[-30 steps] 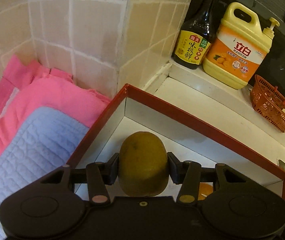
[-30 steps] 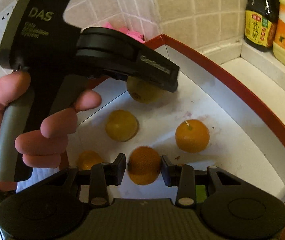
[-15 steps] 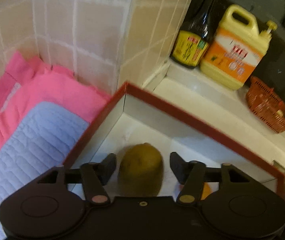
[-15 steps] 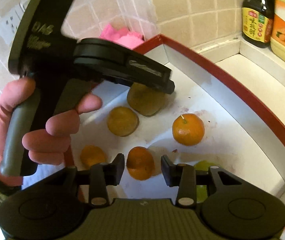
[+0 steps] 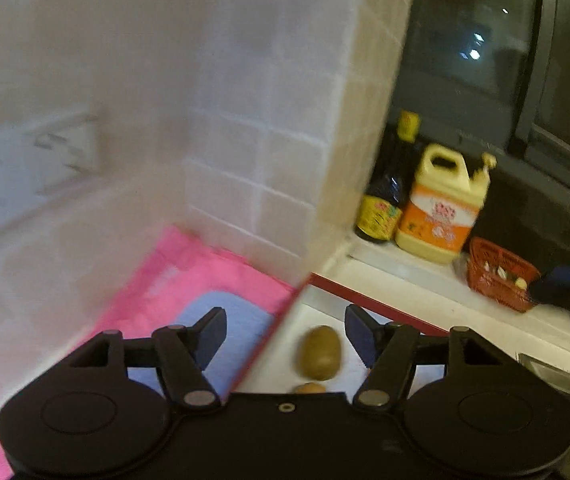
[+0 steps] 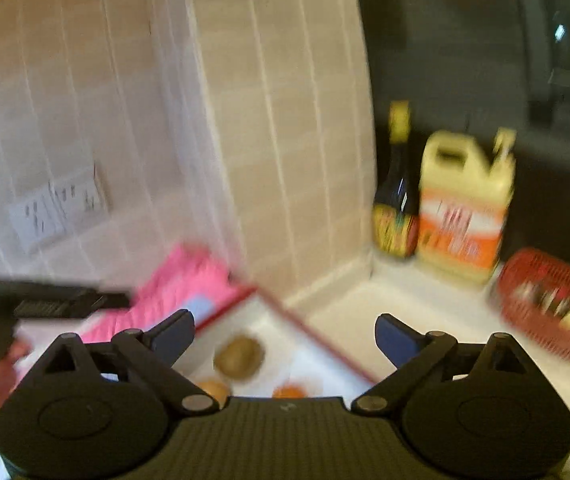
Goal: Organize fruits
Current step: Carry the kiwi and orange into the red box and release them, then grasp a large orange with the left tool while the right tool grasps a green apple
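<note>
The left gripper [image 5: 285, 334] is hanging above the counter with its fingers spread wide and nothing between them. The kiwi [image 5: 320, 353] is lying below it on the white floor of the red-rimmed tray [image 5: 369, 295], seen through the gap between the fingers and closer to the right one, touching neither. Just nearer the gripper body, the top of a small orange fruit [image 5: 309, 388] is peeking out, mostly hidden.

The right gripper [image 6: 285, 336] is also standing wide open and empty, high over the same tray [image 6: 285, 312]. From this side the kiwi [image 6: 239, 358] is sitting in the tray's far corner, between the spread fingers and somewhat toward the left one, well below them. Two orange fruits are showing at the edge of the gripper body: one [image 6: 213, 390] to the left of the kiwi and one [image 6: 289, 392] to its right; both views are blurred, so their outlines are soft.

A pink cloth [image 5: 189, 276] with a pale blue mat [image 5: 237, 320] on it is lying beside the tray against the tiled wall. On the ledge beyond are standing a dark sauce bottle [image 5: 387, 196], a yellow detergent jug [image 5: 443, 206] and a red basket [image 5: 499, 274].
</note>
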The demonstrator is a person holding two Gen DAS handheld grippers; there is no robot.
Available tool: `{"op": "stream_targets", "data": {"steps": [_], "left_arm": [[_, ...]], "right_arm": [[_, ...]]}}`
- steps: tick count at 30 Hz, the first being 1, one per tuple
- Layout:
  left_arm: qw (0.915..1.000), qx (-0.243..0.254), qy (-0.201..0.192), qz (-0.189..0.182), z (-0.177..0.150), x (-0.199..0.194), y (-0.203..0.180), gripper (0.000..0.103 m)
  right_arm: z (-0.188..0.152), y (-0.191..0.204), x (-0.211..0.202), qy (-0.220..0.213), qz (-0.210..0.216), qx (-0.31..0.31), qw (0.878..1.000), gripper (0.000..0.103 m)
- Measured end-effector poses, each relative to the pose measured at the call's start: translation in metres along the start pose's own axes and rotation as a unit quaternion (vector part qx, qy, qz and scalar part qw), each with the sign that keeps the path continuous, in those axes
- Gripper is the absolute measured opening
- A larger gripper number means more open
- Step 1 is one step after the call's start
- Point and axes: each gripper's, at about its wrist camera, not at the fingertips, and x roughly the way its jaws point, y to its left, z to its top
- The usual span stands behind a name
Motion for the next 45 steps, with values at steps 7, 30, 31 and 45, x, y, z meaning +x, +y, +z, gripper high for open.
{"op": "stream_targets", "data": {"steps": [7, 30, 31, 45], "left_arm": [[0.9927, -0.007, -0.057, 0.106, -0.012, -0.124, 0.053, 0.079], [0.9345, -0.192, 0.039, 0.298, -0.254, -0.273, 0.132, 0.079], [0.9342, -0.198, 0.049, 0.293, -0.263, -0.265, 0.130, 0.079], [0.9420, -0.218, 0.102, 0.233, -0.307, -0.215, 0.121, 0.084]], "right_arm": [[0.026, 0.062, -0.034, -0.083, -0.044, -0.054, 0.994, 0.103], [-0.081, 0.276, 0.075, 0.152, 0.234, -0.166, 0.946, 0.103], [-0.086, 0.285, 0.083, 0.161, 0.236, -0.177, 0.942, 0.103], [-0.167, 0.361, 0.163, 0.243, 0.228, -0.263, 0.905, 0.083]]}}
